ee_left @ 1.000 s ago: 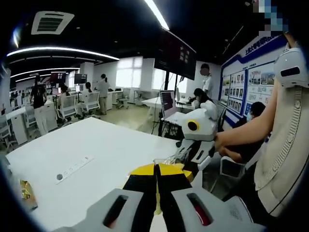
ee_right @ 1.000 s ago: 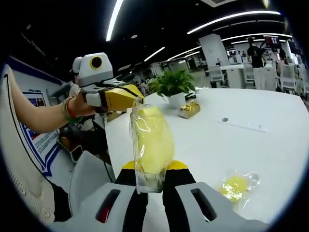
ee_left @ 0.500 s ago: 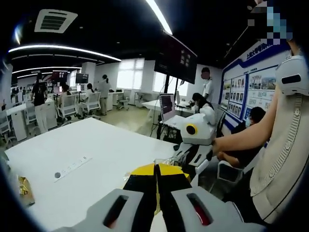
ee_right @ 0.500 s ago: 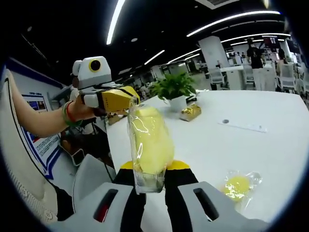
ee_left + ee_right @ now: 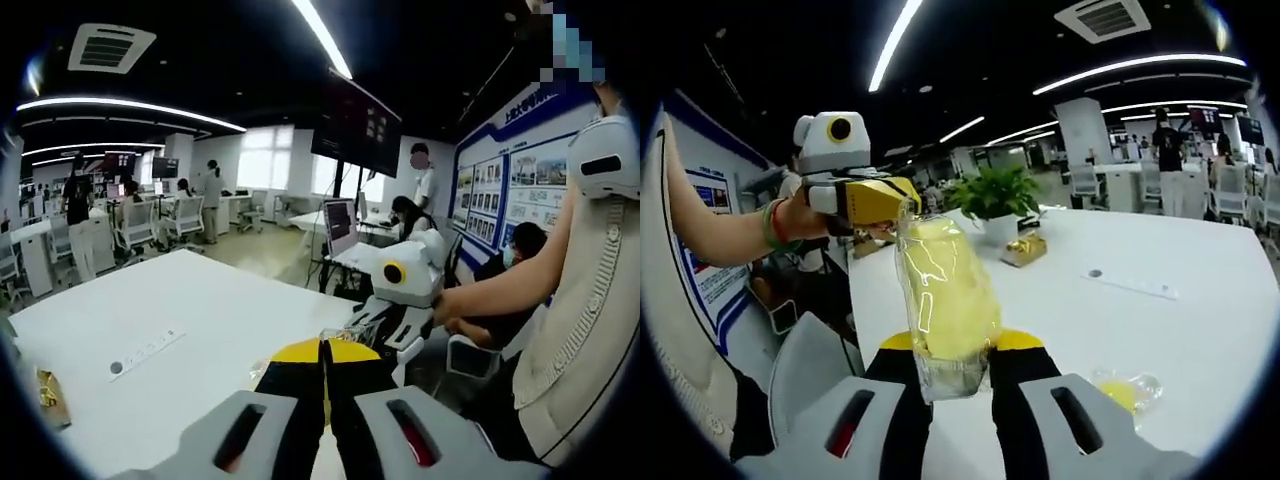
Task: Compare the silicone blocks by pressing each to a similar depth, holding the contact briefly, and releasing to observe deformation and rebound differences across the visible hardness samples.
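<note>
A yellow silicone block in a clear plastic bag [image 5: 942, 292] hangs above the white table [image 5: 1200, 320], stretched between both grippers. My right gripper [image 5: 948, 352] is shut on the bag's lower end in the right gripper view. The left gripper [image 5: 902, 203] comes in from the left, its yellow jaws shut on the bag's top edge. In the left gripper view my left gripper [image 5: 322, 350] is shut on a thin edge of the plastic bag [image 5: 345, 333], and the white right gripper [image 5: 392, 305] stands just beyond it. A second bagged yellow block [image 5: 1124, 390] lies on the table.
A potted plant [image 5: 995, 194] and a gold box [image 5: 1023, 248] stand at the table's far end. A white power strip [image 5: 1132, 284] lies flat on the table [image 5: 220, 300], also seen as a strip [image 5: 148, 352]. People, chairs and desks are behind.
Both grippers stay shut on the bag. The hands have shifted slightly, so both pictures have moved a little; the bag's hold looks the same.
</note>
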### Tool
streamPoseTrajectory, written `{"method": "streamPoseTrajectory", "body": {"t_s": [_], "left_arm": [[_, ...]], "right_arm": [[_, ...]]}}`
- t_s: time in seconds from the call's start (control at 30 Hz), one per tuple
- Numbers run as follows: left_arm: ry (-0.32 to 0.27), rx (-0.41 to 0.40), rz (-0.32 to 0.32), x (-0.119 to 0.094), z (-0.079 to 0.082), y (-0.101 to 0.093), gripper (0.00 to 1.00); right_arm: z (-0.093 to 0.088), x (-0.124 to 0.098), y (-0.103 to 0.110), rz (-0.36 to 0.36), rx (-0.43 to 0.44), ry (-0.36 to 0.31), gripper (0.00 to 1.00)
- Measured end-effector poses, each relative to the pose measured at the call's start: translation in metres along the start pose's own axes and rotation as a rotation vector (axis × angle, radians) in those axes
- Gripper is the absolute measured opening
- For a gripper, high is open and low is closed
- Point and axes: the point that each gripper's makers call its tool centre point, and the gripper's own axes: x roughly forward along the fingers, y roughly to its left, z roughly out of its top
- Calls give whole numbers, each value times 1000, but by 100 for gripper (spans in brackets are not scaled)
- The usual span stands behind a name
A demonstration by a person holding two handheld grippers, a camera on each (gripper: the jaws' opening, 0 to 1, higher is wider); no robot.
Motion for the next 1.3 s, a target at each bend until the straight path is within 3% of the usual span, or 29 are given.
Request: {"method": "streamPoseTrajectory", "body": {"t_s": [0.87, 1.13, 1.3], "left_arm": [[11, -48, -2, -4, -6, 2, 0], [26, -84, 8, -4, -17, 10, 0], [59, -115, 19, -4, -34, 14, 0]], "right_arm": [[-5, 6, -1, -18, -38, 15, 27], [-12, 8, -1, -33, -33, 16, 34], [-15, 5, -1, -49, -3, -3, 41]]}}
